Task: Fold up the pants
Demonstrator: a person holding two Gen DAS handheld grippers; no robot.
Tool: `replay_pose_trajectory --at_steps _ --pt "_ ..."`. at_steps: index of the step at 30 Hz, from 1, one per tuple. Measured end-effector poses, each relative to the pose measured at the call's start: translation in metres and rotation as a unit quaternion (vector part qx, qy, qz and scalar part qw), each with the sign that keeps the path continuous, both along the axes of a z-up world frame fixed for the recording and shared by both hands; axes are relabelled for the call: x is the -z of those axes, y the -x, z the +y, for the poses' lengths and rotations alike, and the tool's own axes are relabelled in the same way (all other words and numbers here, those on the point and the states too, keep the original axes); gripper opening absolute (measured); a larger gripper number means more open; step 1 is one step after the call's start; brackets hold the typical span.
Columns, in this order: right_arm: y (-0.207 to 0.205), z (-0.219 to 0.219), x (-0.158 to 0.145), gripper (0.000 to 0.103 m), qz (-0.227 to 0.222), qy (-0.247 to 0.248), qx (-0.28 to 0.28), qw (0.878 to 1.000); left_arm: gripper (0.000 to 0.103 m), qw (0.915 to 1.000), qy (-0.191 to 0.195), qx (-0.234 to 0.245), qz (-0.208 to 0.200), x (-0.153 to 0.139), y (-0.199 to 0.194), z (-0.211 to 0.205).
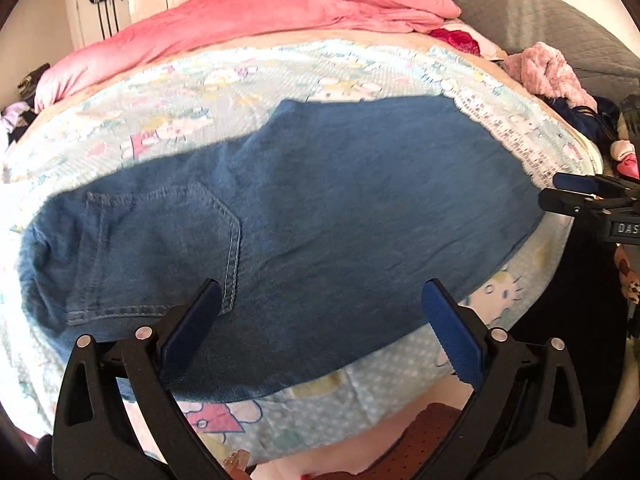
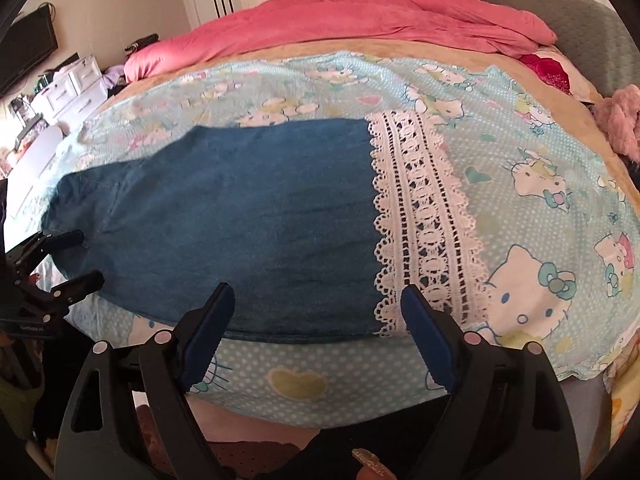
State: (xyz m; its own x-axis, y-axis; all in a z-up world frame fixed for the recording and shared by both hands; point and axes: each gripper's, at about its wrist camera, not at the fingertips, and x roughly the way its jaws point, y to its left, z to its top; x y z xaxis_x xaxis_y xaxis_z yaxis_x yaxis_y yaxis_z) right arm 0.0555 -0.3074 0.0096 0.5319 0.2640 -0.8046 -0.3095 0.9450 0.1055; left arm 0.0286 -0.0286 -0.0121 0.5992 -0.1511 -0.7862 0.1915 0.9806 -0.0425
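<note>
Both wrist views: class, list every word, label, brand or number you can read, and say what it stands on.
"DAS": white letters, cut off by the frame edge, on the black body of the right gripper.
Small pale lettering on the left gripper body: too blurred to read.
Blue denim pants: no readable text.

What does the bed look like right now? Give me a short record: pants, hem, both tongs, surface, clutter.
pants: blue denim pants lying flat, already folded lengthwise, back pocket facing up
hem: white lace trim at the leg end
left tongs: open, over the pocket end, holding nothing
right tongs: open, over the hem end, holding nothing
surface: light blue cartoon-cat print sheet
clutter: pink quilt bunched at the far side
</note>
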Motion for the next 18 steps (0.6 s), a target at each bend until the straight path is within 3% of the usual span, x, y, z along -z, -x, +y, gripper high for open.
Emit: replay_pose_trajectory --at_steps 8,10,18 --pt "0.006 -0.017 -0.015 0.084 -0.021 -0.023 0.016 0.999 0.094 0.9997 0.003 0.011 -0.022 -0.027 0.005 -0.016" --pt "0.009 -0.022 -0.019 0.096 -0.029 -0.027 0.024 0.999 0.094 0.9996 0.005 0.014 -0.025 -0.032 0.005 -0.02" --pt "0.014 -0.051 -0.033 0.096 -0.058 -0.061 0.066 0.994 0.094 0.9989 0.005 0.03 -0.037 -0.047 0.0 -0.04"
